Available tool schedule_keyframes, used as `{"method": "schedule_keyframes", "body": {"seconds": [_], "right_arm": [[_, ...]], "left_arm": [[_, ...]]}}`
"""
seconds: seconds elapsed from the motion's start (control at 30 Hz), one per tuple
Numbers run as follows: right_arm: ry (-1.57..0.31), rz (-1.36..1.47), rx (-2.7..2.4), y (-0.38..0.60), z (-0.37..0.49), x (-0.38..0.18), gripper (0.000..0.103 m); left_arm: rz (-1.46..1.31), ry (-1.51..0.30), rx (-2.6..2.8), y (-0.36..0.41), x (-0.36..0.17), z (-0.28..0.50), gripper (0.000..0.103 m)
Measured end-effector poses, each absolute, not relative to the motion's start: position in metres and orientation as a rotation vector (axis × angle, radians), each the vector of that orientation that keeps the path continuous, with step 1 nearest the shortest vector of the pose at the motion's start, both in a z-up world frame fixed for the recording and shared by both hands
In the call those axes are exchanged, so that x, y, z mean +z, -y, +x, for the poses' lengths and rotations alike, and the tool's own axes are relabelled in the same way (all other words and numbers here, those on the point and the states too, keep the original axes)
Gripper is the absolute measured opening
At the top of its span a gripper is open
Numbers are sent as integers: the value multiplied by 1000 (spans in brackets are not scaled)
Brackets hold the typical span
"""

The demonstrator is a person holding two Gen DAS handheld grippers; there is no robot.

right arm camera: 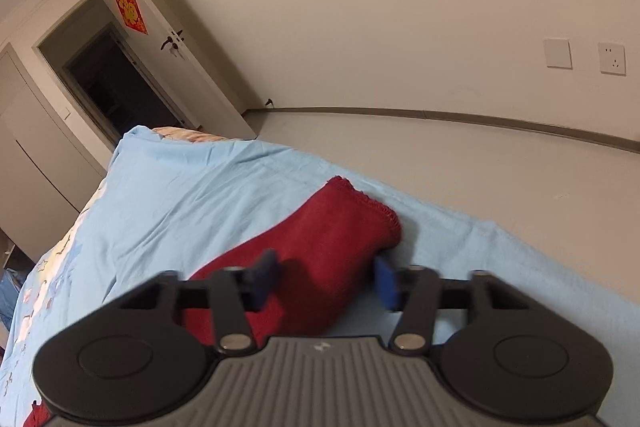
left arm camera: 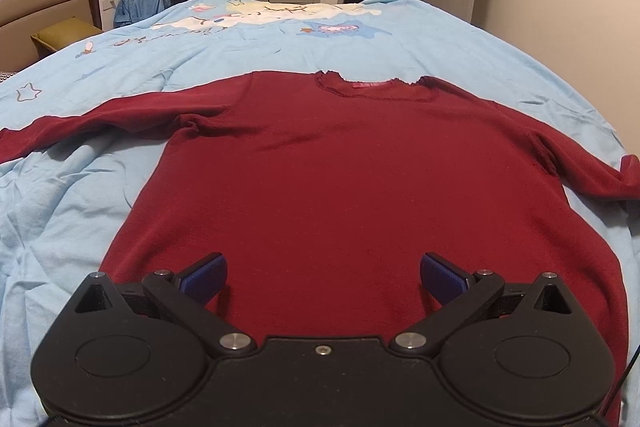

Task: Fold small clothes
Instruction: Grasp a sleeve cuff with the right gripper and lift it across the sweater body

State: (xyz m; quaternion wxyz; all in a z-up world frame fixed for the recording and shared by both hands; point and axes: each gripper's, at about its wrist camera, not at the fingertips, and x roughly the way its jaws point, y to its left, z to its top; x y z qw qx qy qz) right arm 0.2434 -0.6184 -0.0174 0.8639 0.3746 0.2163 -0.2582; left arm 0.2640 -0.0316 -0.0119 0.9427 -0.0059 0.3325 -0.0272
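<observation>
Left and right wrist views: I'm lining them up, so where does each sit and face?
Left wrist: above the hem of the dark red knit sweater, facing up the light blue bedsheet; open left gripper shows.
Right wrist: tilted over the sweater's sleeve cuff, facing wall and floor; open right gripper straddles the cuff.
Shared: sweater, bedsheet, white door with red paper decoration.

The sweater's [left arm camera: 340, 187] left sleeve runs off frame; right tongs [right arm camera: 326, 281] blurred.
</observation>
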Motion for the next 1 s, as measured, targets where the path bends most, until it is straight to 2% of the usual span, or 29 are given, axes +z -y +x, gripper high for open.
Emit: {"method": "schedule_keyframes", "body": {"seconds": [0.03,0.07,0.1,0.17,0.4,0.7,0.8,1.0], "right_arm": [[-450,781,-530,619,244,-17,32],[-440,765,-525,618,242,-16,18],[-425,738,-525,616,240,-13,12],[-372,706,-508,616,232,-4,9],[-153,684,-573,636,178,17,8],[-252,771,-586,645,165,-15,9],[-229,721,-558,634,166,2,9],[-142,544,-418,584,184,72,9]], "left_arm": [[-10,-681,-57,32,-13,264,102],[-9,-682,-59,33,-13,265,102],[-9,-683,-61,34,-14,266,102],[-10,-683,-65,37,-14,267,102],[5,-682,-74,40,-14,265,102],[55,-748,-71,44,-22,266,102],[49,-739,-88,41,-17,261,102],[9,-691,-80,29,-2,251,102]]}}
